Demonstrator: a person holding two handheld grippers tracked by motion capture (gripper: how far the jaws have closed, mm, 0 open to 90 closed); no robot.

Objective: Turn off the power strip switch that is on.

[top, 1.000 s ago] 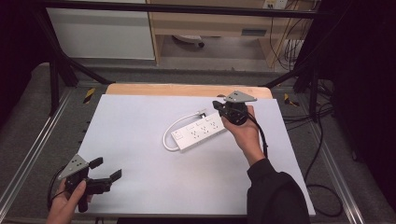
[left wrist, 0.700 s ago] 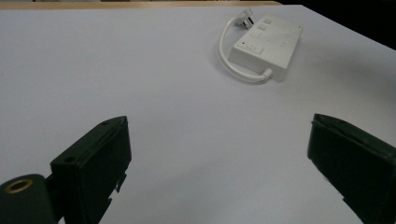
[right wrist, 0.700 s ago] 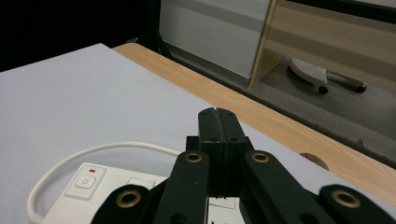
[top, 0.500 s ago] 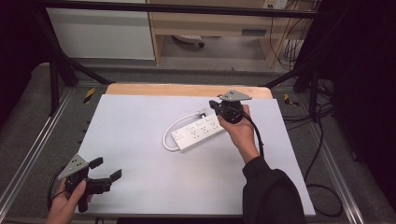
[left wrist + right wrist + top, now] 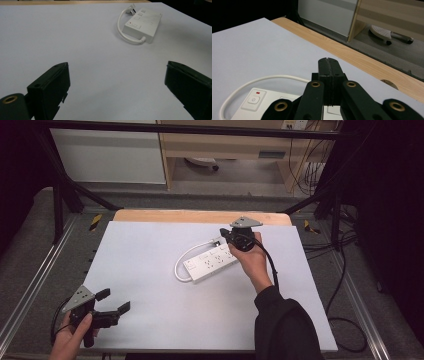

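Observation:
A white power strip [image 5: 210,262] lies near the middle of the white mat [image 5: 150,330], its short cord [image 5: 181,261] looping round to a plug [image 5: 217,241] at its far end. My right gripper [image 5: 225,236] hovers over that far end, jaws pressed together; in the right gripper view the right gripper [image 5: 328,62] has nothing visible between the tips, and the power strip [image 5: 257,102] with its switch sits just below. My left gripper [image 5: 114,300] stands open low at the mat's near left corner. From the left gripper [image 5: 117,72], the power strip [image 5: 143,22] lies far ahead.
A wooden table edge [image 5: 200,216] borders the mat at the back. Metal frame rails [image 5: 35,285] run along both sides. Cables [image 5: 345,315] trail on the grey floor at the right. A white cabinet [image 5: 107,152] and wooden shelving [image 5: 240,145] stand behind.
My right gripper has drifted slightly left over the strip's far end. The left gripper has stayed in place, still open.

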